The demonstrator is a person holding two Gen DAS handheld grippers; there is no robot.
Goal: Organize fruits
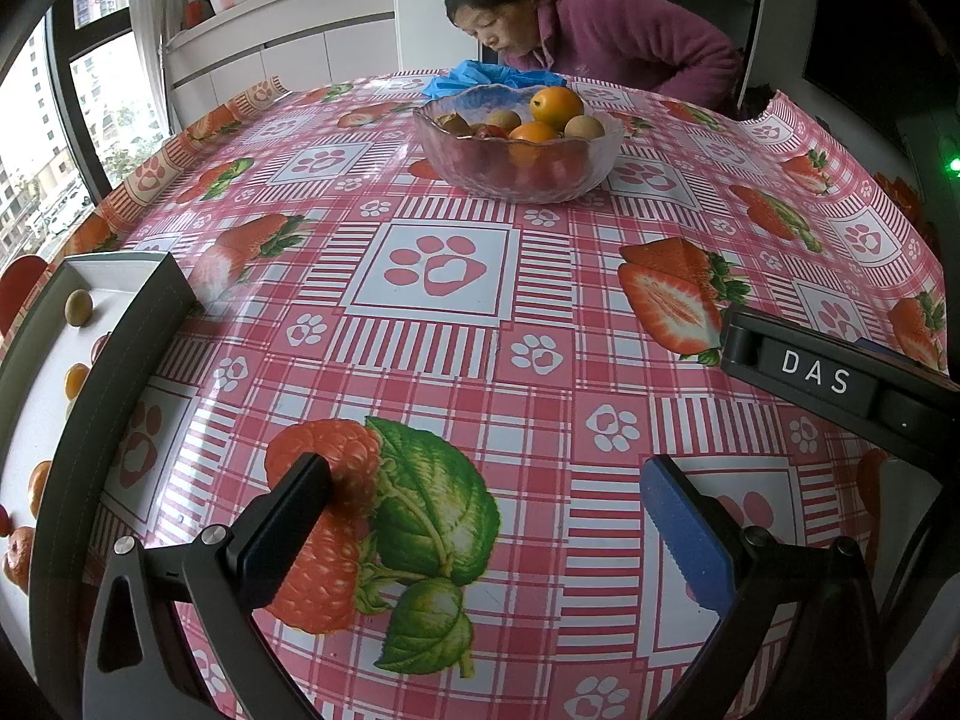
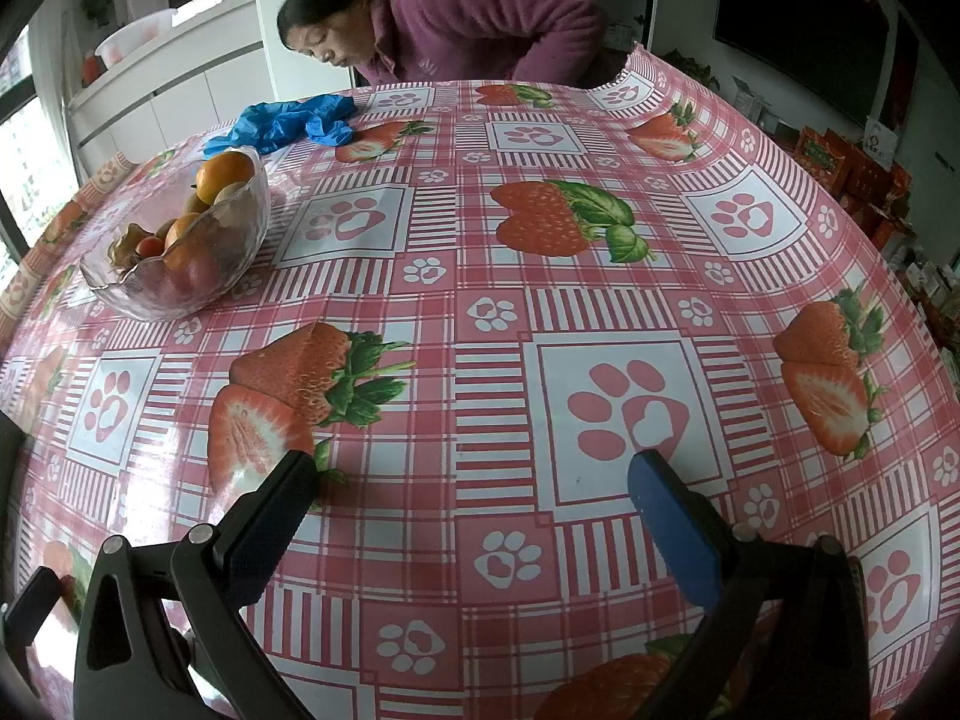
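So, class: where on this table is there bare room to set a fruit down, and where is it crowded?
Bare cloth spreads between the bowl and both open grippers, left and right, and across the table's right half. It is crowded at the far-left corner, with bowl and blue gloves, and on the white tray at the left, which holds small fruits.

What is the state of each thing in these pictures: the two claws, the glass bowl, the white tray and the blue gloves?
Left claw: open, holds nothing.
Right claw: open, holds nothing.
Glass bowl: upright, holds mixed fruits.
White tray: at the left edge of the table, holds a few small fruits.
Blue gloves: crumpled, lying on the tablecloth beyond the bowl.
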